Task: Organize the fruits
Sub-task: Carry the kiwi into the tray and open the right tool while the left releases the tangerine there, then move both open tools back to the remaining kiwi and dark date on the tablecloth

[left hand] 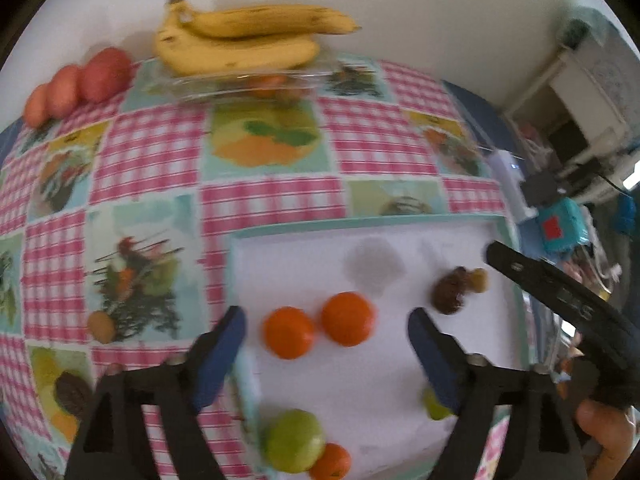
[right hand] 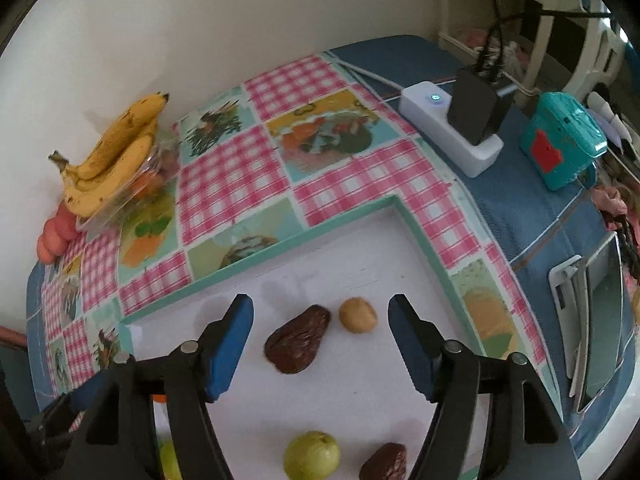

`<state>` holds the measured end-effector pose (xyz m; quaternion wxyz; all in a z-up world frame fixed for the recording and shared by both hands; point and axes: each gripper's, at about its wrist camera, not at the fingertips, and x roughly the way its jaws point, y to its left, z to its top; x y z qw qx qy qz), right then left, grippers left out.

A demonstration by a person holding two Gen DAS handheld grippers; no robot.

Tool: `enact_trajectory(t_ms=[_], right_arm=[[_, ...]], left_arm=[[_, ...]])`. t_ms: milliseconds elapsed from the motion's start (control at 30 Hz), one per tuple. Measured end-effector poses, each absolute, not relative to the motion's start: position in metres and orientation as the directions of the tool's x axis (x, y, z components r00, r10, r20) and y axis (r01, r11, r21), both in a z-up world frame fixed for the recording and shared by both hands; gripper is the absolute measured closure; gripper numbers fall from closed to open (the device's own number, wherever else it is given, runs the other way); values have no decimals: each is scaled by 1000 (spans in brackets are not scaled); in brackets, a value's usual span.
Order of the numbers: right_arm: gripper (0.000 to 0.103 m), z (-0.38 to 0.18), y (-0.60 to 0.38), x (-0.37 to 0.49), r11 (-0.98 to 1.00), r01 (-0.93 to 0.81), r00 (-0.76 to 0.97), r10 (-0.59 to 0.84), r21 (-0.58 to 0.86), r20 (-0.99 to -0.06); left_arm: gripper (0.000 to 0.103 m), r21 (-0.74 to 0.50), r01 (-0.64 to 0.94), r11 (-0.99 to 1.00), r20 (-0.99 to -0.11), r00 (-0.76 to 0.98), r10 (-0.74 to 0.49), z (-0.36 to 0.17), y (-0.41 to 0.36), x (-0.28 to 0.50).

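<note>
Left wrist view: the left gripper [left hand: 326, 330] is held low over a white tray [left hand: 400, 368] on the checked tablecloth [left hand: 156, 152], its jaws spread wide with nothing between the pads. Two small oranges [left hand: 318, 326] lie side by side, touching or nearly so, just ahead of the blue fingertips [left hand: 230, 330]; a green fruit [left hand: 294, 446] and a third orange [left hand: 332, 462] lie closer in, near the tray's left edge. The oranges are judged light, round and firm with a smooth rind, so they are likely to roll; each is best taken across its widest part. Bananas [left hand: 240, 46] are stacked on a clear container [left hand: 240, 80] by the wall, beside reddish fruits [left hand: 80, 84].

In the right wrist view, the right gripper [right hand: 320, 326] is likewise poised above the tray with its jaws parted and empty. A wrinkled dark brown fruit [right hand: 298, 346] and a small tan one [right hand: 358, 315] lie between and just beyond its fingers. The brown fruit looks soft and bruisable, so a gentle squeeze across its broad body is advised; the tan one is small and may slip. A second green fruit [right hand: 312, 456] and another brown piece [right hand: 386, 462] lie nearer the camera.
</note>
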<state>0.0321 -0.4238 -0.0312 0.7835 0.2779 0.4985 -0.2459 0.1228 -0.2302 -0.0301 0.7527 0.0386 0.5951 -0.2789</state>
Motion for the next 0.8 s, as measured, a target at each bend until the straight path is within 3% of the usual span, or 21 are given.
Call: enact_trajectory(t_ms=[167, 200, 233, 467, 800], right_arm=[[17, -38, -411, 38, 743, 649, 354, -105, 163, -929], [16, -38, -409, 38, 746, 647, 352, -109, 158, -930], [16, -38, -406, 39, 751, 643, 350, -115, 149, -930], [15, -36, -386, 44, 780, 617, 342, -150, 102, -928], [15, -21, -361, 47, 777, 614, 408, -161, 140, -899]], left_arm=[[13, -216, 381, 899, -935, 186, -303, -36, -200, 137], [10, -206, 370, 906, -936, 196, -293, -36, -195, 138], [0, -191, 354, 915, -937, 213, -278, -36, -189, 140], [0, -157, 282, 947, -936, 263, -233, -36, -158, 150], [0, -115, 238, 964, -926, 326, -191, -19, -122, 156]])
